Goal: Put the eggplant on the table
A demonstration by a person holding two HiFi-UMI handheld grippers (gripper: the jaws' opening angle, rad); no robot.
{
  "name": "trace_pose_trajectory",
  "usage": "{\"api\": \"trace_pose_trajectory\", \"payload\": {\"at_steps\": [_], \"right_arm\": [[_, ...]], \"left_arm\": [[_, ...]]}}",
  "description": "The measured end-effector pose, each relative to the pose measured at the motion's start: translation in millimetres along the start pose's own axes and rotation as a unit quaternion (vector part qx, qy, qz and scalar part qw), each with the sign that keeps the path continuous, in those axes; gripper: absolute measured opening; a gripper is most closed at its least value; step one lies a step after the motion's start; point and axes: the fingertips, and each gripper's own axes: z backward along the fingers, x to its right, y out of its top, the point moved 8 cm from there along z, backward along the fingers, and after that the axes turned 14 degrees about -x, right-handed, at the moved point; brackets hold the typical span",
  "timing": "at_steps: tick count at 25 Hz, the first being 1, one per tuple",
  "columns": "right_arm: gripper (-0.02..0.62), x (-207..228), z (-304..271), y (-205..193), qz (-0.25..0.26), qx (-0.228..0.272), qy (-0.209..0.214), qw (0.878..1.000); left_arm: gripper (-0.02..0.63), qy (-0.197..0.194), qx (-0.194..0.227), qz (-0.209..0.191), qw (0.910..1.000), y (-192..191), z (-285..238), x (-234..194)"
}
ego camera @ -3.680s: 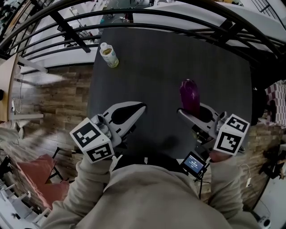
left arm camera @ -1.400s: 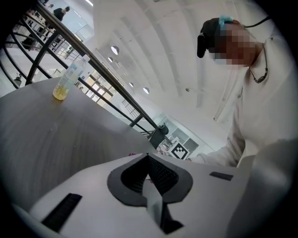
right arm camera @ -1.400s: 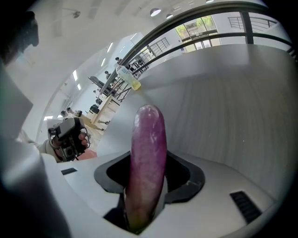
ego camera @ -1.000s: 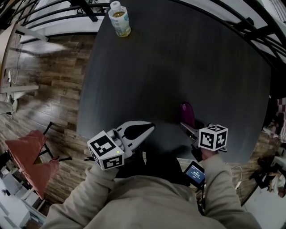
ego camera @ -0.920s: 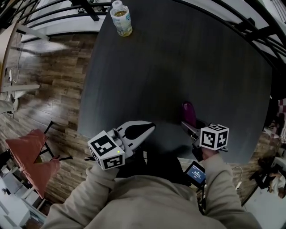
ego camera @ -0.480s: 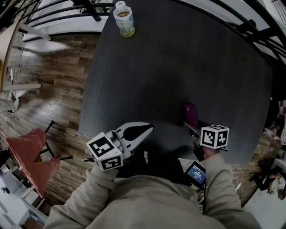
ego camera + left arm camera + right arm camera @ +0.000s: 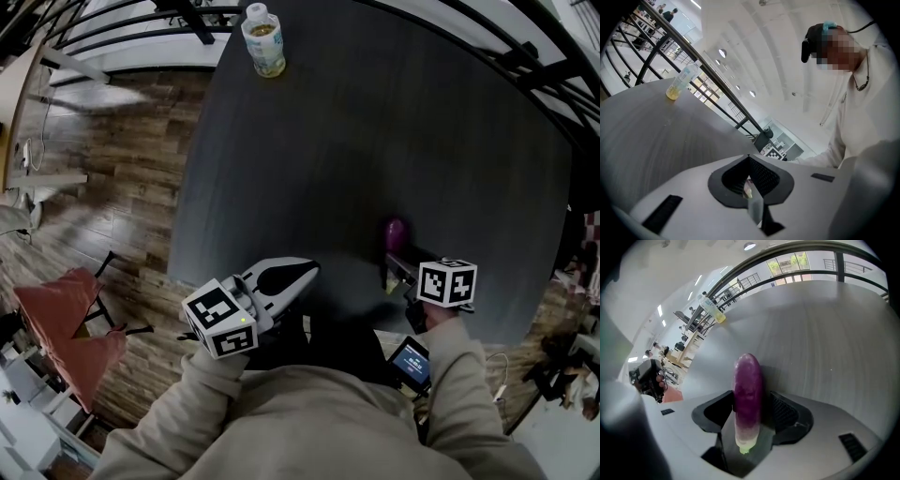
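A capped bottle (image 7: 264, 39) with yellowish liquid stands at the table's (image 7: 375, 141) 11 o'clock edge. The eggplant (image 7: 395, 234) is toward 5 o'clock, stem end inward between the jaws of the right hand-held gripper (image 7: 751, 397). These jaws have just been opening, stand spread and point steeply down. The left hand-held gripper (image 7: 305, 272), near 7 o'clock, is pressed together, roughly level.

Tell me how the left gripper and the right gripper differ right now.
The left gripper has its fingers shut together with nothing between them. The right gripper has them apart, having just been opening, with the eggplant between them. The left gripper points about level across the table, while the right gripper tilts steeply down at it. Both hang at the table's near edge.
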Motion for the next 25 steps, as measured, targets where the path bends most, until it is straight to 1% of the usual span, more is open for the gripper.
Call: {"api": "trace_pose_trajectory", "payload": {"at_steps": [6, 11, 14, 18, 21, 23, 25], "right_arm": [[0.258, -3, 0, 4, -0.002, 0.003, 0.009, 1.000], [0.261, -8, -5, 6, 0.017, -0.008, -0.013, 1.000], [0.261, -10, -4, 8, 0.010, -0.002, -0.009, 1.000], [0.261, -15, 19, 11, 0.008, 0.010, -0.006, 1.000], [0.261, -31, 55, 26, 0.008, 0.049, 0.013, 0.999], [0.261, -44, 89, 38, 0.007, 0.097, 0.029, 0.995], [0.259, -58, 128, 48, 0.016, 0.146, 0.045, 0.988]], "left_arm": [[0.006, 0.004, 0.005, -0.006, 1.0000, 9, 7, -2], [0.006, 0.006, -0.001, -0.015, 0.9999, 15, 12, 0], [0.006, 0.009, -0.002, -0.022, 0.9997, 21, 17, 0], [0.006, 0.009, -0.008, -0.036, 0.9993, 35, 21, 10], [0.006, 0.004, -0.012, -0.059, 0.9982, 55, 24, 21], [0.006, -0.006, -0.014, -0.088, 0.9960, 74, 25, 27], [0.006, -0.017, -0.013, -0.116, 0.9930, 96, 25, 36]]}}
